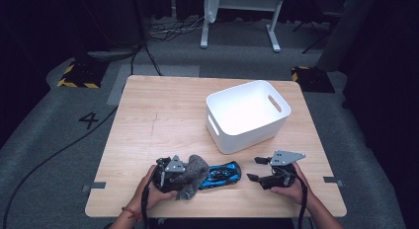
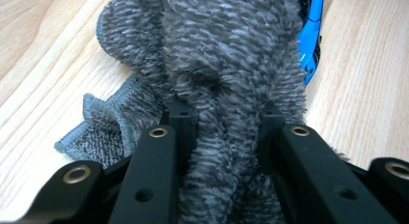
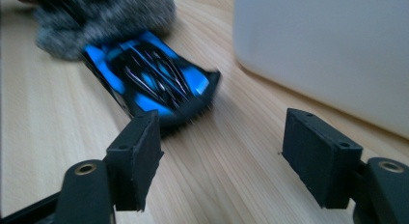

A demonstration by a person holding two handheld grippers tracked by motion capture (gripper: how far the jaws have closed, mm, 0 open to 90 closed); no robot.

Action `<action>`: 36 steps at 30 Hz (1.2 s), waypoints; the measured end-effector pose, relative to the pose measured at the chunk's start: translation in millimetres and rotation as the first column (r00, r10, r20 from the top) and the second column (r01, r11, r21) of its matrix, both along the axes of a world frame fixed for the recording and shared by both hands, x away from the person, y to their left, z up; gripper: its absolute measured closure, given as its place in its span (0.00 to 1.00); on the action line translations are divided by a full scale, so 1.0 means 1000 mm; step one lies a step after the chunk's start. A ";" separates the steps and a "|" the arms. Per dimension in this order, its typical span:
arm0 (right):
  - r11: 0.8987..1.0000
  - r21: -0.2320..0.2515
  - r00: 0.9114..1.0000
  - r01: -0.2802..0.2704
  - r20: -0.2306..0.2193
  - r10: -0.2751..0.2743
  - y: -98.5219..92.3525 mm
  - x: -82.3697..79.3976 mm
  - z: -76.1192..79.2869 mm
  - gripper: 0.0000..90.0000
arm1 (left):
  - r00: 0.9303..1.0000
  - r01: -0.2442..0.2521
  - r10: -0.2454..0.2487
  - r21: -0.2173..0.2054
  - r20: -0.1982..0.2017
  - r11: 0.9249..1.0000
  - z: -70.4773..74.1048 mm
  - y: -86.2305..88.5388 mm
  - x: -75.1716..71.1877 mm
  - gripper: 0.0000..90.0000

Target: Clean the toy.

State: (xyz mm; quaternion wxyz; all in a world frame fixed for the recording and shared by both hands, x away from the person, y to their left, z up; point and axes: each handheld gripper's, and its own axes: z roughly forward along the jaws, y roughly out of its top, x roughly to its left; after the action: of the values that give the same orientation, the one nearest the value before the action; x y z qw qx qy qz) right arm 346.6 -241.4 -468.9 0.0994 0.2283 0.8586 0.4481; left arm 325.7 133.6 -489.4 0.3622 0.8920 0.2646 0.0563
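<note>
A dark room with cables on grey carpet surrounds our pale wooden table, where a white bin sits toward two o'clock from the table's centre. Near the six o'clock edge lies a blue and black toy car, its left end touching a fluffy grey cloth. Our left tongs are clenched on a bunched fold of that cloth (the left gripper view shows the pile squeezed between the black jaws), with the rest spilling onto the wood. Our right tongs stand released, nothing between them, at three o'clock from the car and apart from it.

We judge the work in hand to be wiping the car. To do it well, we should steady the car with the right tongs across its free end, squarely and low so it cannot skid, then draw the cloth along the body in short strokes, keeping the fold deep in the jaws.
</note>
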 end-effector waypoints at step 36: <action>0.998 0.036 0.985 0.048 -0.165 -0.042 -0.008 0.014 -0.020 0.60 | 0.983 0.153 -0.142 -0.086 0.118 0.984 0.030 -0.110 0.020 0.77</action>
State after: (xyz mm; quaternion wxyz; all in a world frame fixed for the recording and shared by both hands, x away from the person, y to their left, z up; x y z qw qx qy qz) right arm 360.3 -249.9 -489.1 0.0340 0.2856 0.8495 0.4424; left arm 345.6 24.1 -459.2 0.4215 0.8864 0.1796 0.0662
